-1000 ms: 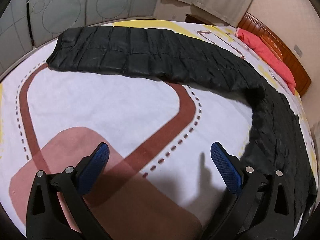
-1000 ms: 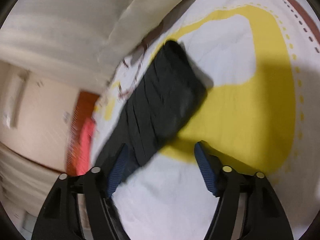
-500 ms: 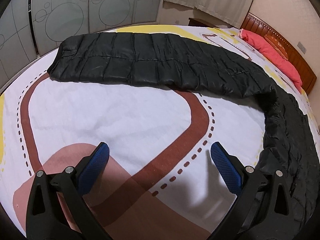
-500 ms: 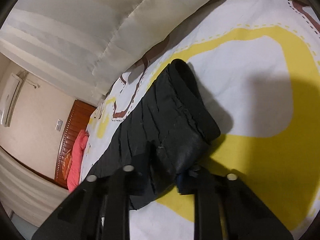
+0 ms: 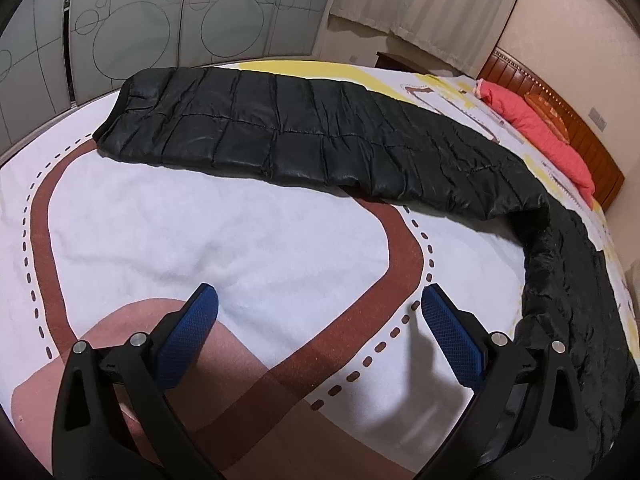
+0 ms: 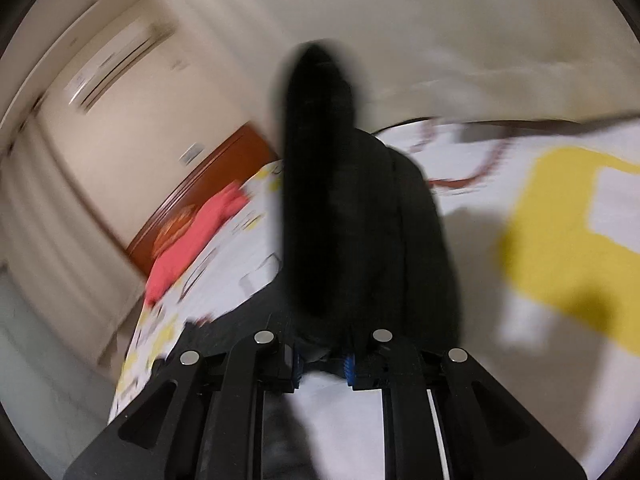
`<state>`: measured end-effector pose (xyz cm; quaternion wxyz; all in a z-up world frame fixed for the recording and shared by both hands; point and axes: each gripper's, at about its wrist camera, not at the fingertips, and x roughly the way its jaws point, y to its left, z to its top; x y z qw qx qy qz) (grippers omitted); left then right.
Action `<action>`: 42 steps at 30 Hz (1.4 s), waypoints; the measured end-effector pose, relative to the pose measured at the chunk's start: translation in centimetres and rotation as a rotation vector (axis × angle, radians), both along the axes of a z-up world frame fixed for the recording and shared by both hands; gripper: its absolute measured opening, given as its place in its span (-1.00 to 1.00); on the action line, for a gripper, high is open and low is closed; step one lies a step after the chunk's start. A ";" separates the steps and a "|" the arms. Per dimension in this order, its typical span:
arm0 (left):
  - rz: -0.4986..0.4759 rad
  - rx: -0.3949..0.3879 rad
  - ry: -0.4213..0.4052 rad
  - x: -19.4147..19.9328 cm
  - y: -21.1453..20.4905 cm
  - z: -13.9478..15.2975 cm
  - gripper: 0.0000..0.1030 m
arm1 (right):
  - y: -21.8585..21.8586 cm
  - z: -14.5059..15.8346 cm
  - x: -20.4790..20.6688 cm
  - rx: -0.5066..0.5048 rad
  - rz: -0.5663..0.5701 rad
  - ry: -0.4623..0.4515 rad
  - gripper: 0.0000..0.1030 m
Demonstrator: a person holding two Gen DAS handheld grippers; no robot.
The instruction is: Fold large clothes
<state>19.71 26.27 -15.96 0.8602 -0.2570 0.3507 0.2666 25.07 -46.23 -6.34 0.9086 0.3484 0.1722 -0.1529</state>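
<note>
Between the right gripper (image 6: 322, 360)'s clenched fingers, a fold of the black quilted coat (image 5: 320, 140) stands lifted off the bed (image 5: 240, 240), blurred. Ahead of the left gripper (image 5: 316, 320), whose blue-padded fingers (image 5: 188, 332) gape wide, grasping nothing, the coat stretches across the patterned sheet toward a red pillow (image 5: 540, 128).

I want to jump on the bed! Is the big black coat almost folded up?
Not yet. Nothing looks folded: the black puffy coat lies stretched long across the bed. One step is under way: the right gripper has its jaws shut on one end of the coat, lifted off the bed. The left gripper is open, holding nothing. All the folding is left.
</note>
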 end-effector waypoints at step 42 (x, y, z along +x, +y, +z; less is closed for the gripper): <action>0.010 0.034 -0.016 0.0 -0.6 -0.3 0.96 | 40.8 -4.4 19.1 -0.231 0.824 0.342 -0.32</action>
